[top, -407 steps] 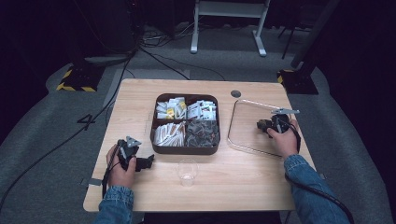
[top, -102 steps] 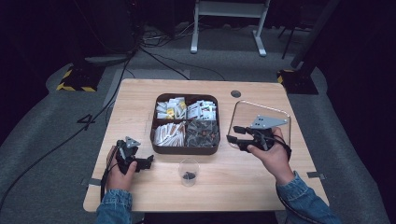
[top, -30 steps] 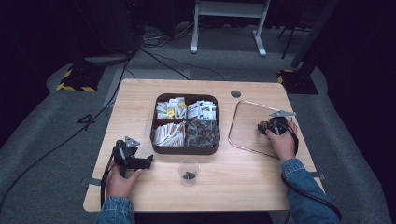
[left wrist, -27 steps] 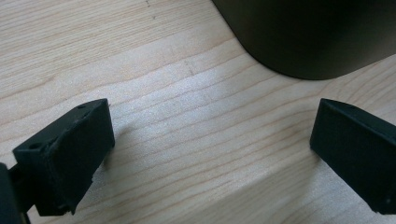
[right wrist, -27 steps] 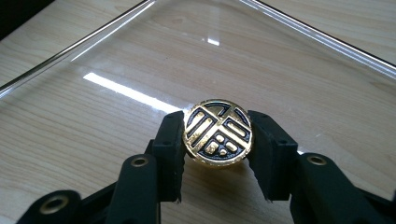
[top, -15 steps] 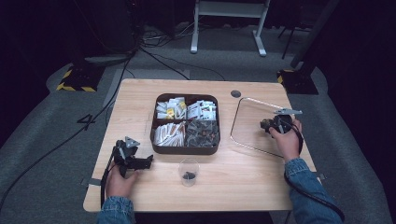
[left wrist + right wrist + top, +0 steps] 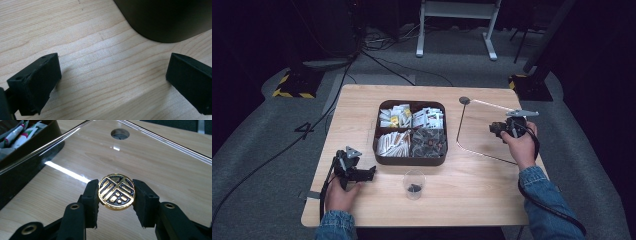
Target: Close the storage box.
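Observation:
A dark brown tray with four compartments of packets stands mid-table. Right of it is its clear lid, whose round gold knob with a black pattern is pinched between the jaws of my right gripper, seen in the high view at the lid's right side. The lid looks tipped up on that side. My left gripper rests open on the wood near the tray's front left corner, and nothing lies between its jaws.
A small clear cup with a dark item in it stands in front of the tray. A round grey hole in the tabletop sits by the lid's far corner. Cables trail off the left edge.
The cup was empty 13.6 s ago and now holds a dark item. In the last second my right gripper shifted slightly right with the knob and the lid's edge rose. The left gripper stayed put.

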The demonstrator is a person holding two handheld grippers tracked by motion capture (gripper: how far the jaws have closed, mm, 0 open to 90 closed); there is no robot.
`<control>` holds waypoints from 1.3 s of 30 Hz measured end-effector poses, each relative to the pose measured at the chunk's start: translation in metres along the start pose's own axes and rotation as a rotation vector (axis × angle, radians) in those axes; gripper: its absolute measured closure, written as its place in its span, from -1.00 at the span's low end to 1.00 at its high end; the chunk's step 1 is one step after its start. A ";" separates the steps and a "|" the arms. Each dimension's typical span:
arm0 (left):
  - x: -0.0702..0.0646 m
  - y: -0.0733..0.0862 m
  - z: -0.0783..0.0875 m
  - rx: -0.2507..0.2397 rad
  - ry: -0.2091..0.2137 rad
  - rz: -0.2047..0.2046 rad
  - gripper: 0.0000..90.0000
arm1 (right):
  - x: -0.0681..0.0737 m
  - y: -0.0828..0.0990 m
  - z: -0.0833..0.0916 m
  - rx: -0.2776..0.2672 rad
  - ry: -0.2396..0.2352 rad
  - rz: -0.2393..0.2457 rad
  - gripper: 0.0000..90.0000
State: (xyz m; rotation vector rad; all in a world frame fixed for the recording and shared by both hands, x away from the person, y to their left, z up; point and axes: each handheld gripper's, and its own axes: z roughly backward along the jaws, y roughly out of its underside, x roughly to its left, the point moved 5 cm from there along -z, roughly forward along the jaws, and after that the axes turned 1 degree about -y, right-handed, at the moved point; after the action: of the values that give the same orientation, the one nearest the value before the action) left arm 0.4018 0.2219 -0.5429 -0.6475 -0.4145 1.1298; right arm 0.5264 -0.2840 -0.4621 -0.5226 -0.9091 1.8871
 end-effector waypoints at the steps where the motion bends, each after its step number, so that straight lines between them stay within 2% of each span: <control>1: 0.000 0.000 0.000 0.000 0.000 0.000 -1.00 | 0.001 -0.003 0.001 0.002 0.000 0.006 0.30; 5: 0.000 0.000 0.000 0.000 0.000 0.000 -1.00 | 0.007 -0.014 0.006 -0.008 -0.002 0.021 0.30; 9: 0.000 0.000 0.000 0.000 0.000 0.001 -0.99 | 0.018 -0.024 0.010 -0.013 -0.031 0.017 0.30; 12: 0.000 0.000 0.000 0.000 0.000 0.001 -1.00 | 0.031 -0.033 0.011 -0.011 -0.038 0.040 0.30; 13: 0.000 0.000 0.000 0.002 0.001 -0.006 -1.00 | 0.039 -0.039 0.011 -0.012 -0.044 0.053 0.30; 14: 0.000 0.000 0.000 0.002 0.001 -0.006 -1.00 | 0.039 -0.039 0.011 -0.012 -0.044 0.053 0.30; 17: 0.000 0.000 0.000 0.002 0.000 -0.005 -1.00 | 0.052 -0.048 0.010 -0.018 -0.057 0.071 0.30; 21: 0.000 0.000 0.000 0.002 0.000 -0.005 -1.00 | 0.075 -0.064 0.006 -0.023 -0.083 0.102 0.30; 22: 0.000 0.000 0.000 0.002 0.000 -0.005 -1.00 | 0.075 -0.064 0.006 -0.023 -0.083 0.102 0.30; 23: 0.000 0.000 0.000 0.002 0.000 -0.005 -1.00 | 0.084 -0.070 0.004 -0.024 -0.094 0.109 0.30; 24: 0.000 0.000 0.000 0.002 0.001 -0.005 -1.00 | 0.084 -0.070 0.004 -0.024 -0.094 0.109 0.30; 25: 0.000 0.000 0.000 0.002 0.000 -0.005 -1.00 | 0.093 -0.076 0.002 -0.028 -0.105 0.116 0.30; 28: 0.000 0.000 0.000 0.002 0.000 -0.006 -1.00 | 0.101 -0.080 0.001 -0.030 -0.116 0.122 0.30; 29: 0.000 0.000 0.000 0.002 0.001 -0.005 -1.00 | 0.112 -0.085 -0.002 -0.031 -0.131 0.129 0.30; 31: 0.000 0.000 0.000 0.002 0.000 -0.006 -1.00 | 0.116 -0.087 -0.003 -0.032 -0.134 0.133 0.30; 32: 0.000 0.000 0.000 0.002 0.000 -0.005 -1.00 | 0.126 -0.091 -0.005 -0.033 -0.144 0.147 0.30; 33: 0.000 0.000 0.000 0.002 0.000 -0.004 -1.00 | 0.126 -0.091 -0.005 -0.033 -0.144 0.147 0.30; 34: 0.000 -0.001 -0.001 0.002 -0.003 -0.002 -1.00 | 0.134 -0.095 -0.007 -0.035 -0.150 0.157 0.30; 39: 0.000 -0.001 -0.001 0.002 -0.003 0.000 -1.00 | 0.147 -0.102 -0.011 -0.035 -0.160 0.167 0.30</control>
State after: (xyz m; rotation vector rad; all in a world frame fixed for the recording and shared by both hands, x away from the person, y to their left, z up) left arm 0.4027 0.2215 -0.5428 -0.6440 -0.4161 1.1314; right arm 0.5237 -0.1215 -0.3870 -0.4857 -1.0312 2.0907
